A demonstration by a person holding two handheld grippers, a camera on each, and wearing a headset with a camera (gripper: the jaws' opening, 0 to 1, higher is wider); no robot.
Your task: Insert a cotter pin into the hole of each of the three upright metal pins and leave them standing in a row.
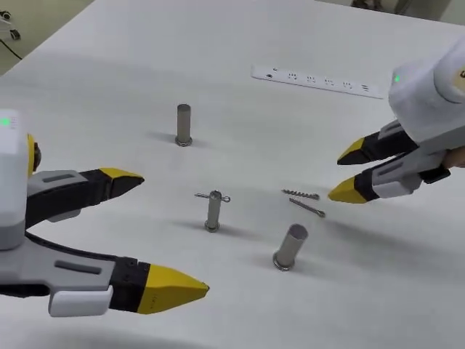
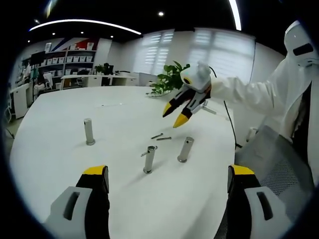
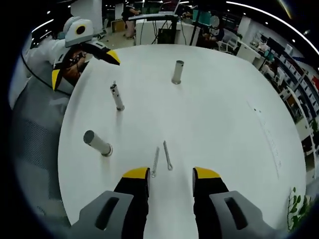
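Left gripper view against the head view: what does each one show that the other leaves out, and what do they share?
Left gripper view alone: the person's white sleeve behind the right gripper, a potted plant, blinded windows and shelving. Head view alone: the left gripper seen from the side, jaws open, a green light on its body. Shared: the white table, three metal pins, the middle one carrying a cotter pin, two loose cotter pins and the open right gripper.
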